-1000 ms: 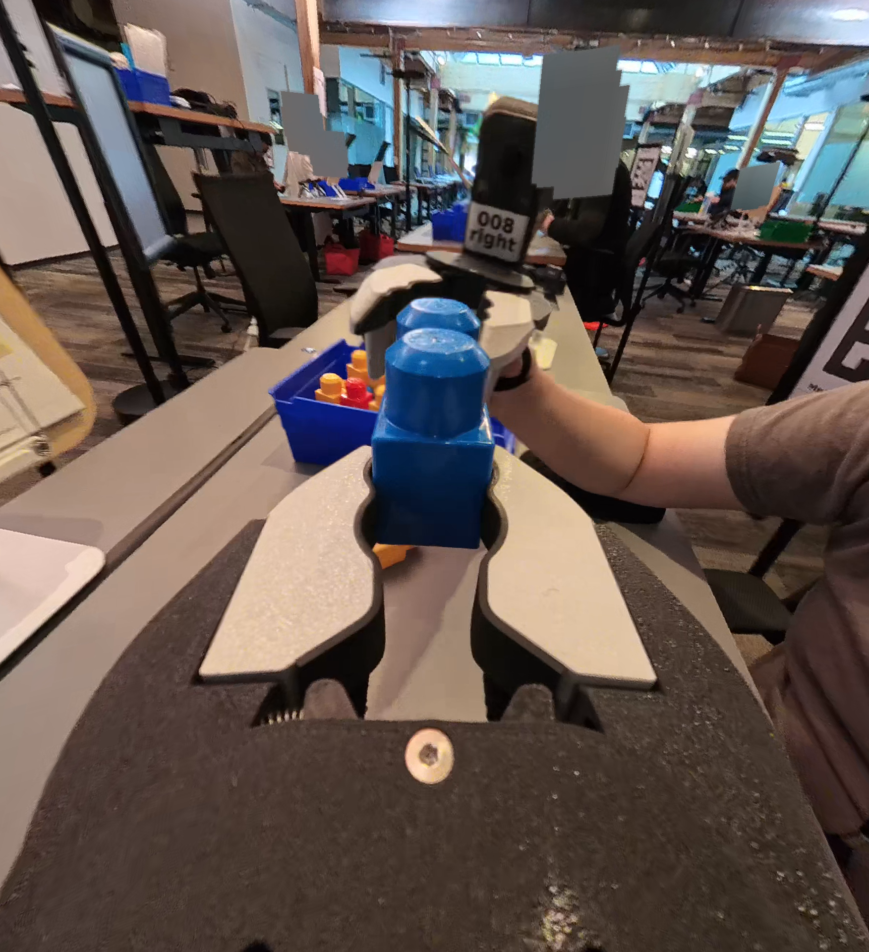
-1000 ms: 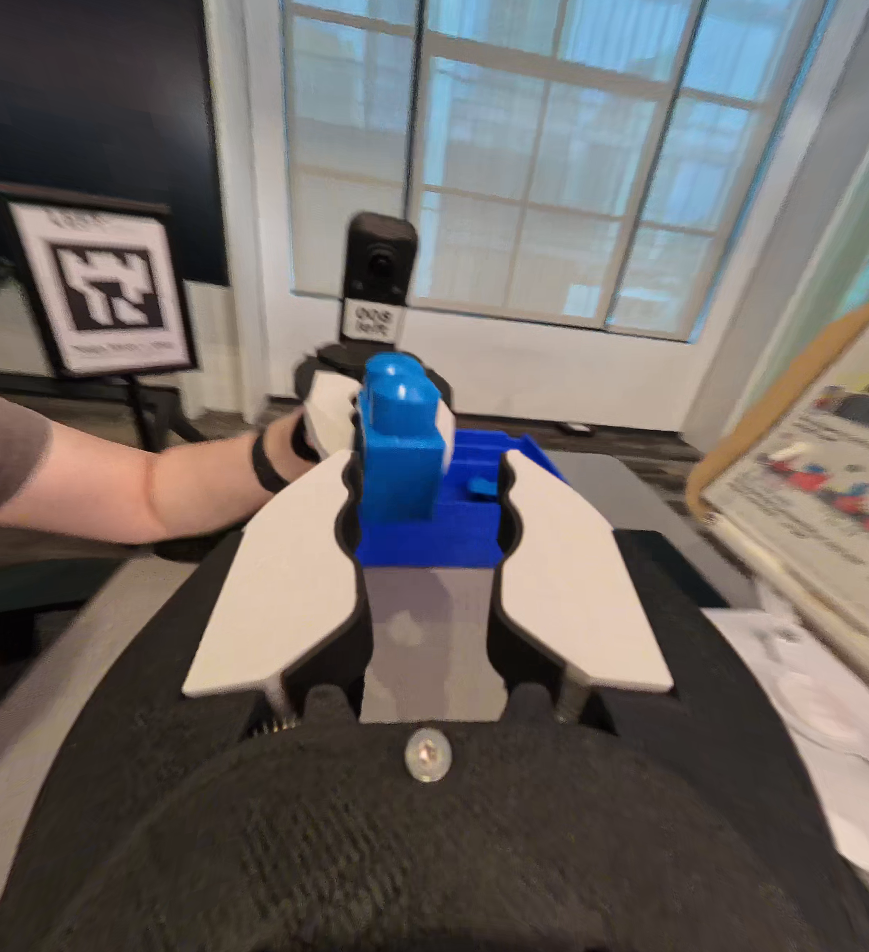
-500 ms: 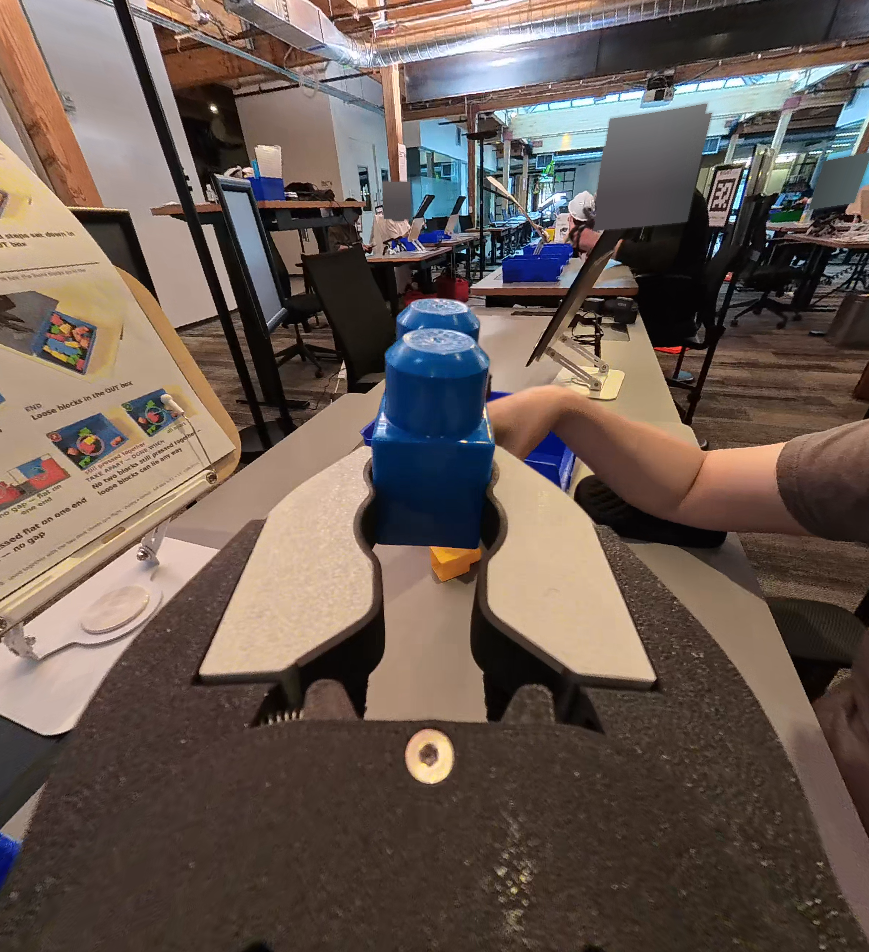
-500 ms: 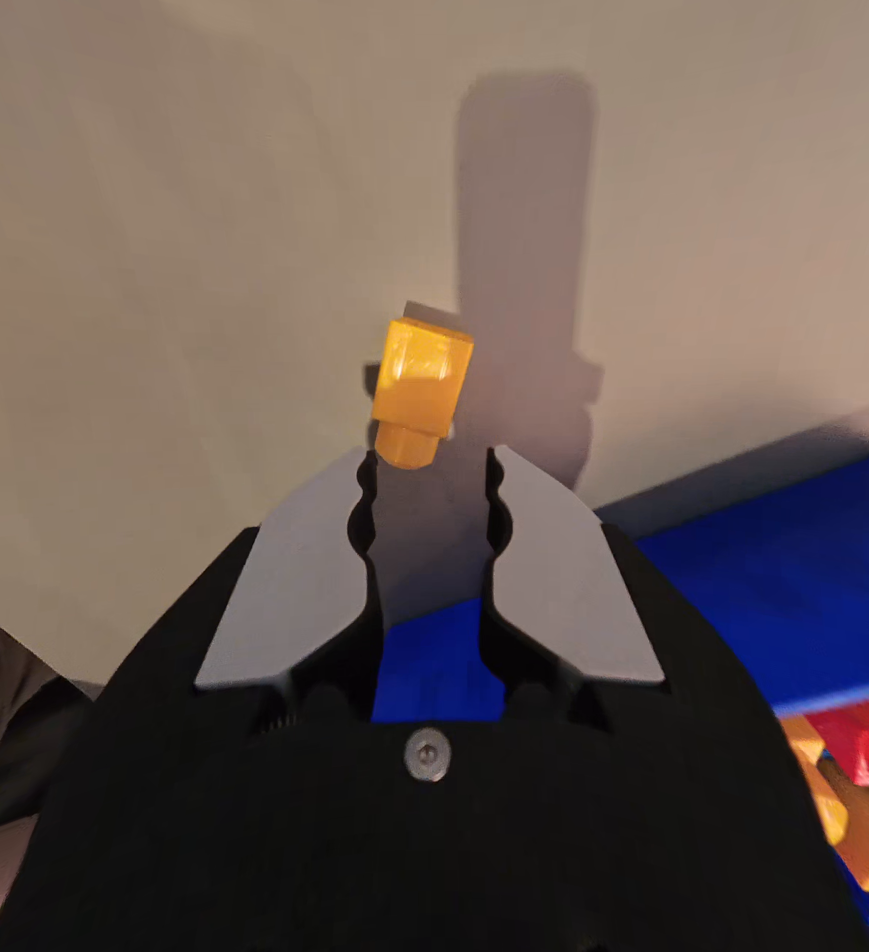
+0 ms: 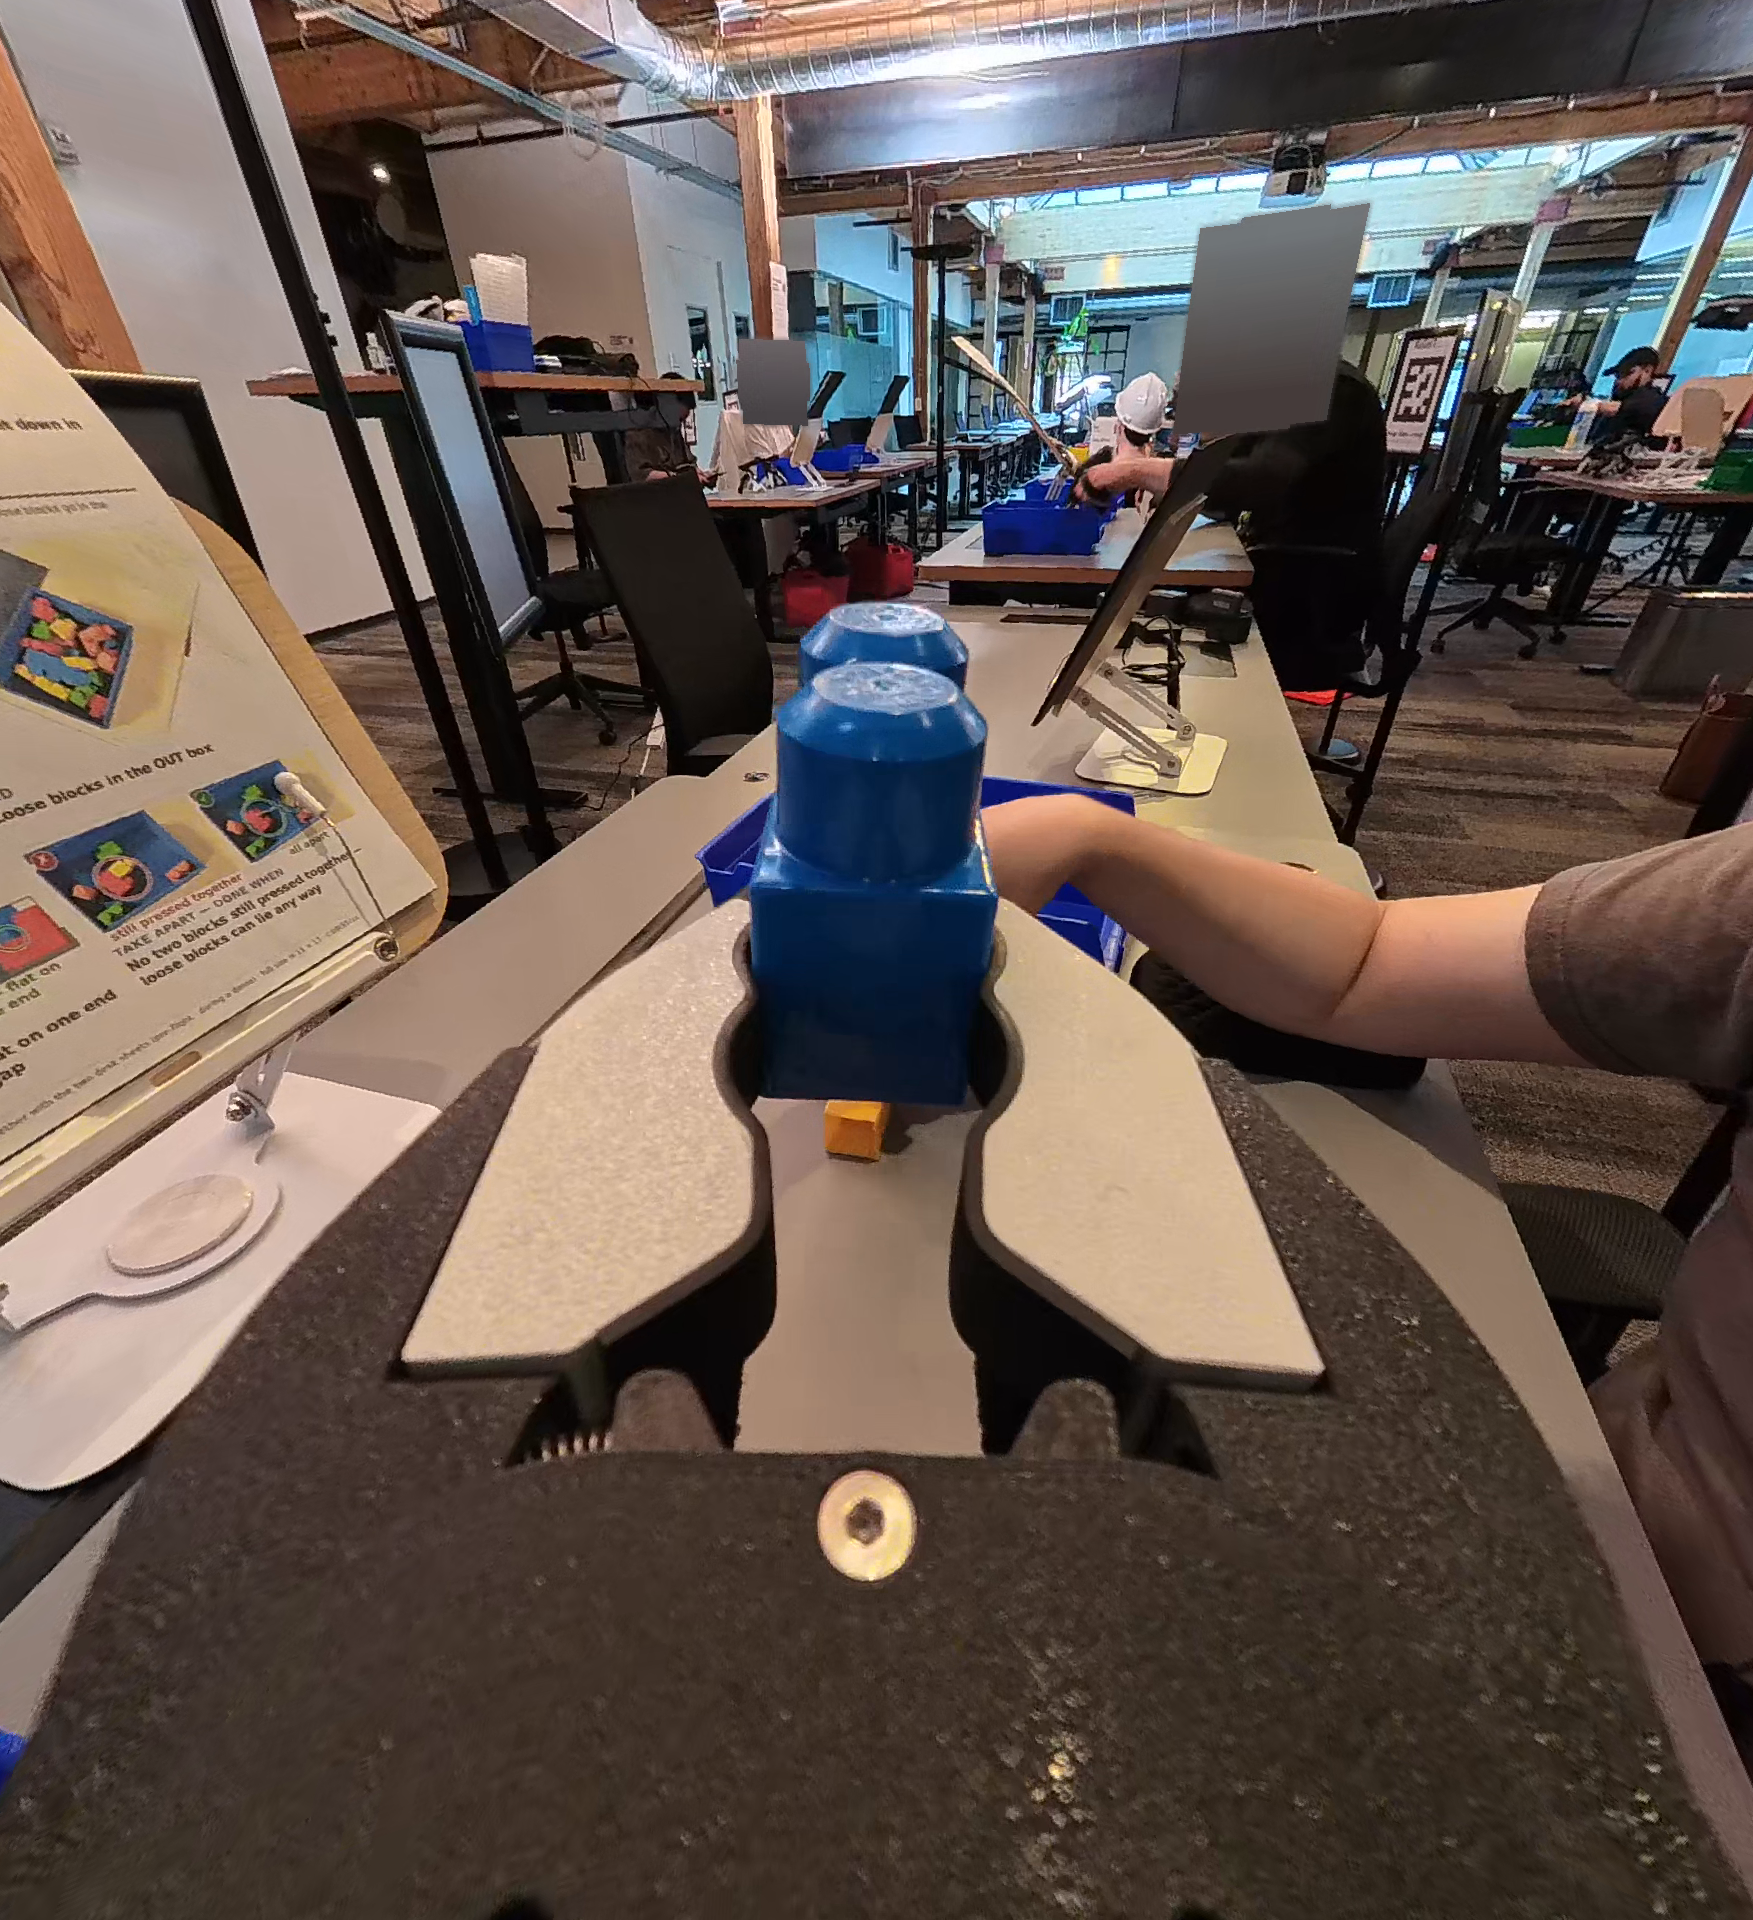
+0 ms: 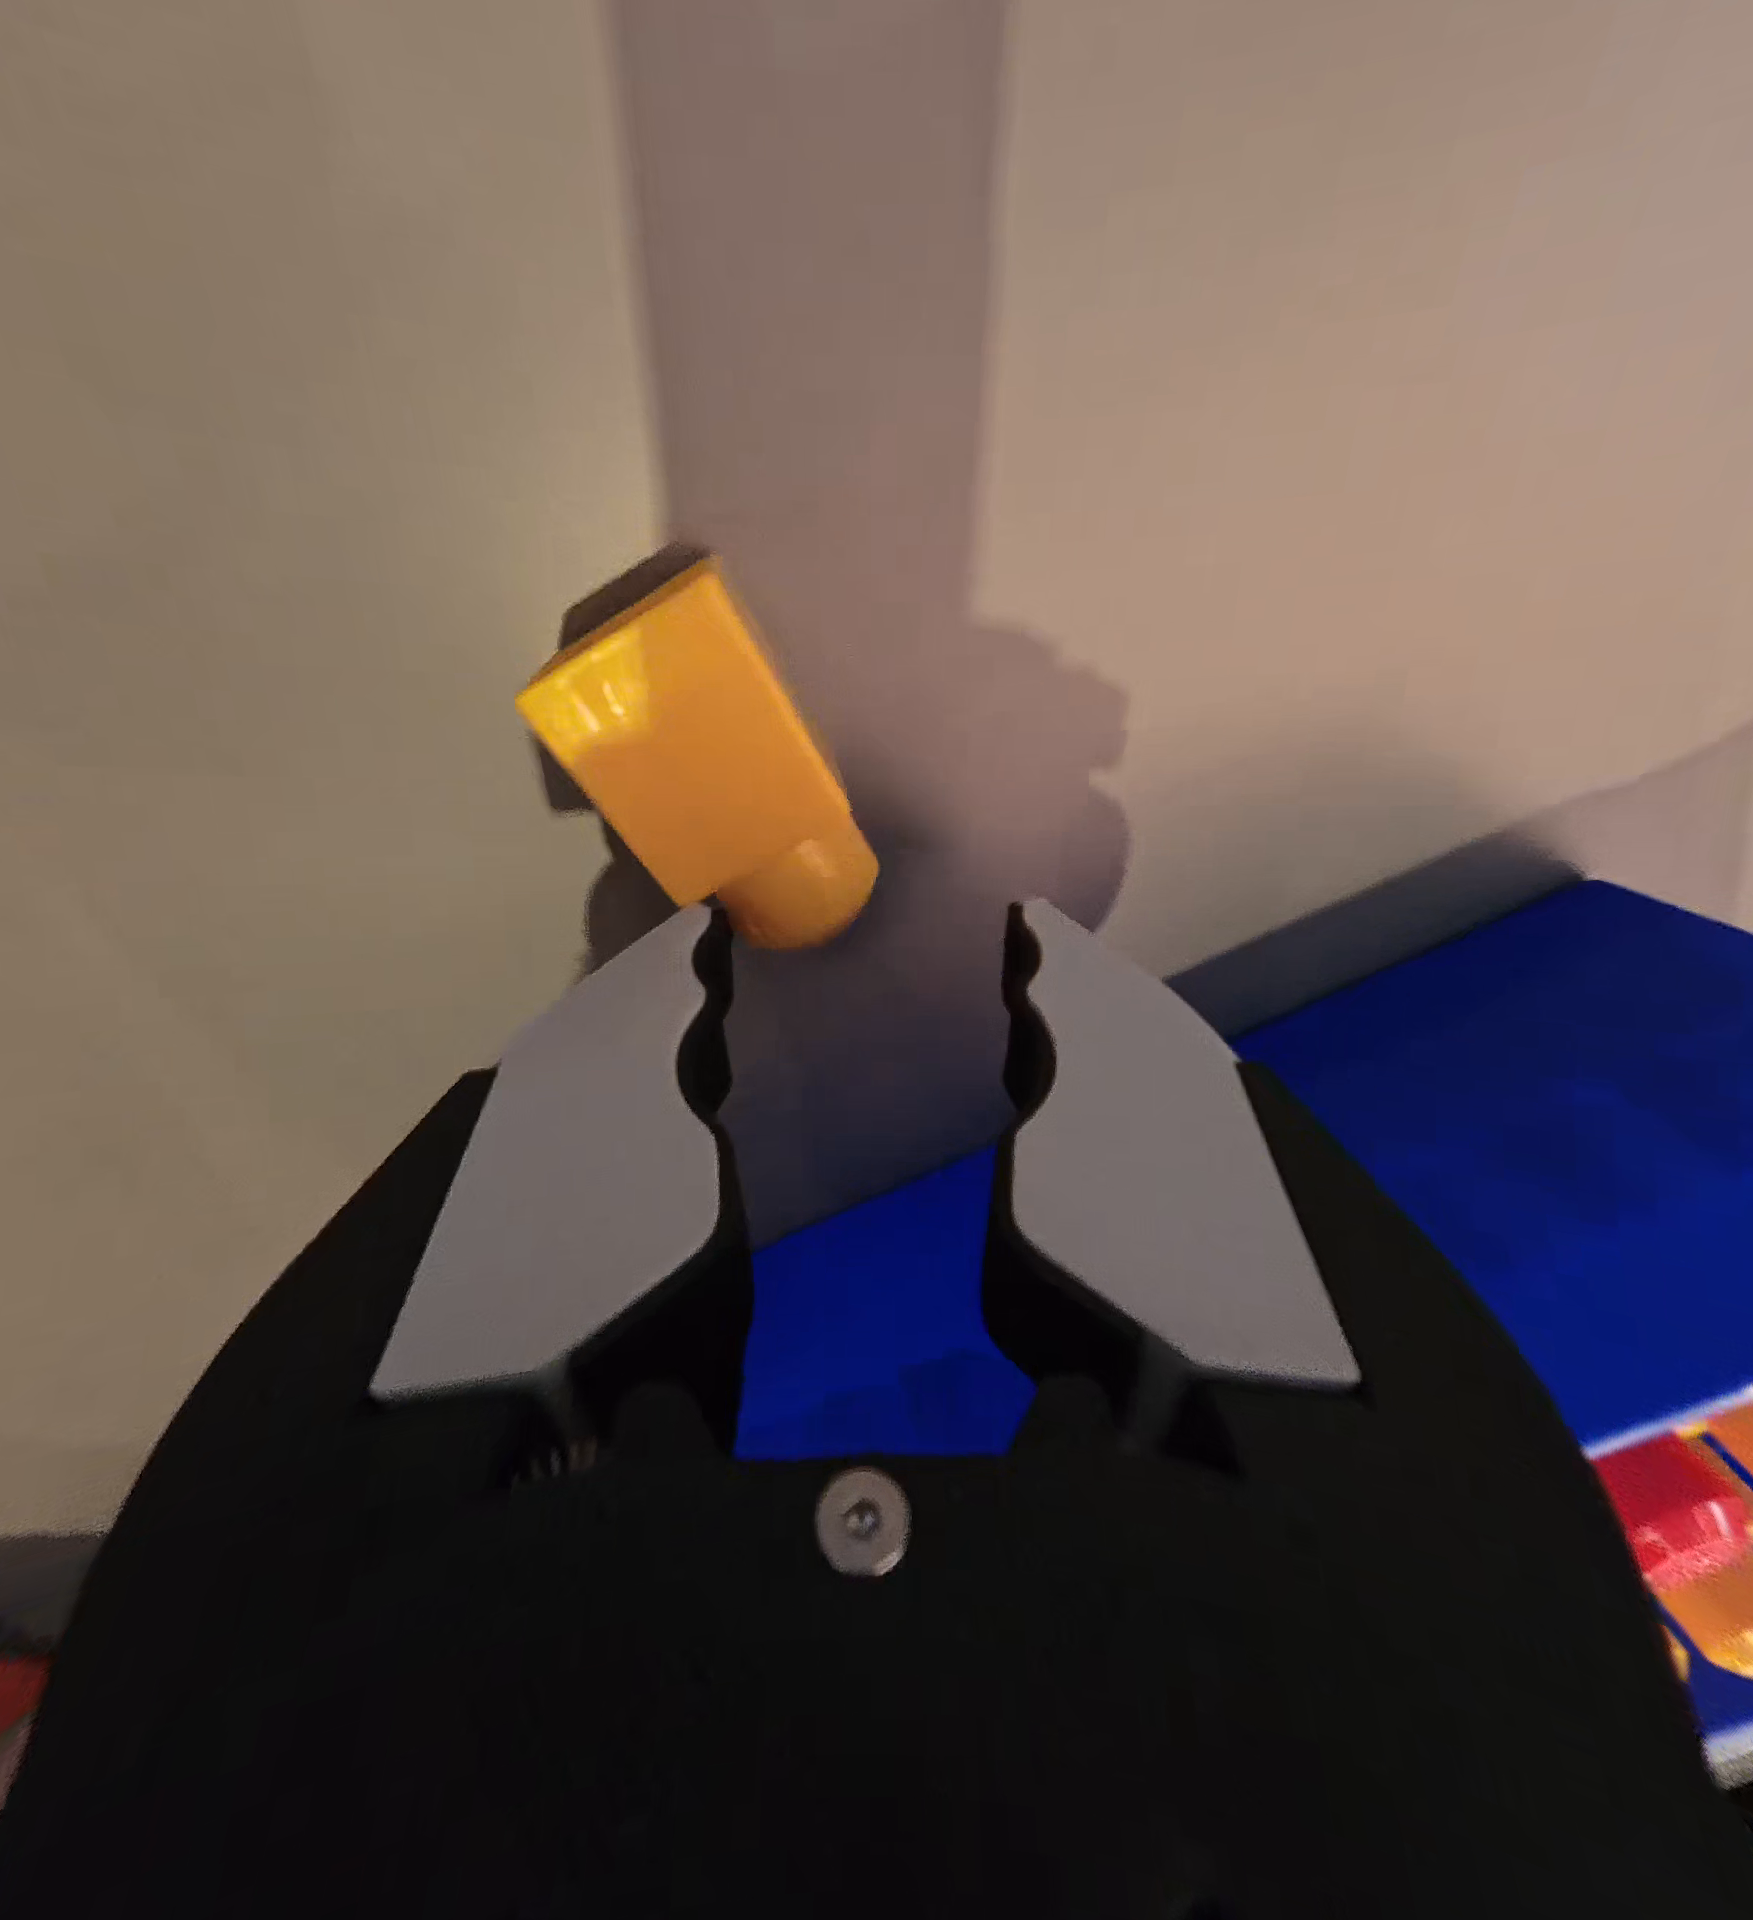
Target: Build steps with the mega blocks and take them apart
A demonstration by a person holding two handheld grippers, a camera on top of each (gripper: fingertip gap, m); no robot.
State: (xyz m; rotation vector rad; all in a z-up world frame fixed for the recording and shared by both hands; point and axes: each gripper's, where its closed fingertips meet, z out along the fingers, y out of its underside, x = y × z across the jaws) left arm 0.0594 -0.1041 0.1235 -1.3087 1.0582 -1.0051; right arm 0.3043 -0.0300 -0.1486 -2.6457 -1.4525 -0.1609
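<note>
- Our left gripper [image 5: 872, 997] is clamped on a blue block [image 5: 872, 935], one finger on each flank; the block stands upright with two round studs on top, one behind the other.
- Below it, seen through the gap between the fingers, an orange block [image 5: 856, 1128] lies on the grey table [image 5: 581, 935].
- Past the blue block we see a blue bin [image 5: 1080, 914] on the table; a person's bare forearm [image 5: 1215, 935] reaches in from the right toward it. The hand itself is hidden behind the block.
- On the left, a tilted instruction board [image 5: 124, 810] sits on a white stand [image 5: 124, 1299]. Farther off: open office floor, desks, chairs, other blue bins.
- Our right gripper [image 6: 861, 925] points down at the table, fingers parted with nothing between them.
- In the right wrist view the orange block [image 6: 690, 758] lies on its side on the table [image 6: 228, 520], its single stud aimed toward the fingertips. The stud sits just ahead of the tip of the finger [image 6: 591, 1132] on the left of that view; we cannot tell whether they touch.
- The blue bin's rim [image 6: 1526, 1143] runs along the lower right of that view. Inside it, at the edge, red [image 6: 1682, 1527] and orange blocks [image 6: 1745, 1621], blurred.
</note>
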